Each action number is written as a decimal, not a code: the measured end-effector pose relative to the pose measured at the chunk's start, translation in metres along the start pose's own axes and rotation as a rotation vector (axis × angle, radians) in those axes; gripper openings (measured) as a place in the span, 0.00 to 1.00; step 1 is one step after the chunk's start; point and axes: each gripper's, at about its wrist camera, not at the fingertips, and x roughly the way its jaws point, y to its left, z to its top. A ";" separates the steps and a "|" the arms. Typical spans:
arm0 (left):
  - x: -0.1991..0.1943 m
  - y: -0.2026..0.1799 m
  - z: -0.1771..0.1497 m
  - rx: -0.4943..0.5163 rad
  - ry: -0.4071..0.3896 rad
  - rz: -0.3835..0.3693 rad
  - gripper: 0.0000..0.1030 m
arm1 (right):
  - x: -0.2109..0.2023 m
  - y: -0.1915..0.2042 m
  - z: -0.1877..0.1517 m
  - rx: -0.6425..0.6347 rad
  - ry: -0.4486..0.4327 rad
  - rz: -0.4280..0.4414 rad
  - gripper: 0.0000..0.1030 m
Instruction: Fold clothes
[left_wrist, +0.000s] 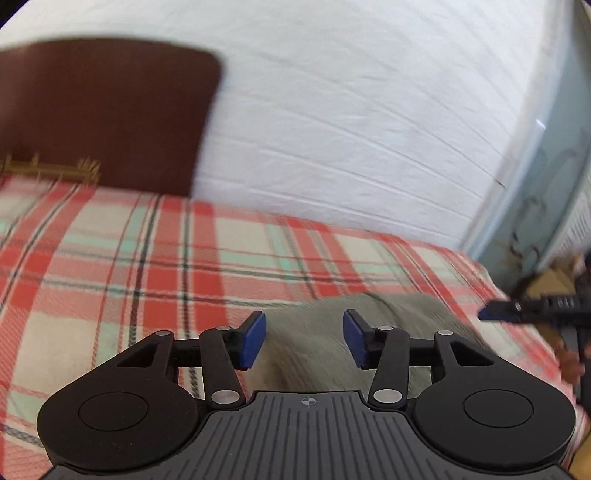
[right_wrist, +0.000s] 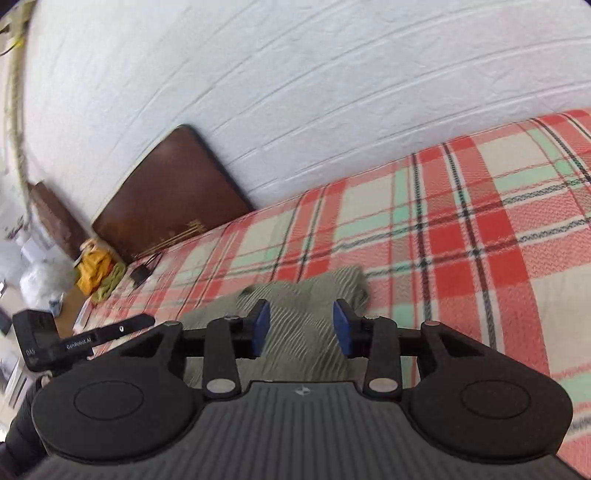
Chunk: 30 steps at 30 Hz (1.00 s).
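While both tools are hovering over the bed, the left hand-held gripper (left_wrist: 304, 339) is standing part-way open, its blue pads (left_wrist: 254, 338) well apart and pressing on nothing; the right hand-held gripper (right_wrist: 301, 328) is showing the same gap, with cloth seen only beyond and below its pads, not pinched between them

Directly ahead of and beneath both sets of fingers, the olive-grey ribbed knit garment (right_wrist: 295, 314) is lying on the red, cream and mint plaid woven bedspread (left_wrist: 110, 258), bunched into a compact, rounded heap. Judging from that shape, it is looking gathered or partly folded, but its edges are not squared and much of it is hiding under the tool bodies, so I cannot tell how many folds are in. What seems to be remaining is flattening and a tidy final fold

The garment is reading as soft and thick, with fine wavy ribs that should be giving the pads good purchase, though it is likely sagging once lifted. The bedspread is appearing coarser, a flat weave with dark thin lines crossing broad bands. Beyond it, up and away from the fingers, a dark brown glossy wooden headboard (right_wrist: 170, 192) with rounded corners is leaning against a white rough-plastered wall (left_wrist: 351, 110). Far off to the left of the right tool, a yellow and green crumpled cloth pile (right_wrist: 98, 273) is sitting, possibly more laundry
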 end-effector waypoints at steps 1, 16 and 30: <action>-0.005 -0.009 -0.008 0.029 0.011 0.000 0.59 | -0.005 0.002 -0.006 -0.004 0.006 -0.003 0.47; -0.014 -0.008 -0.070 -0.212 0.059 -0.003 0.13 | -0.024 -0.001 -0.051 0.048 0.086 -0.027 0.06; -0.068 -0.043 -0.077 -0.064 -0.014 0.142 0.59 | -0.063 0.028 -0.074 -0.067 -0.038 -0.104 0.33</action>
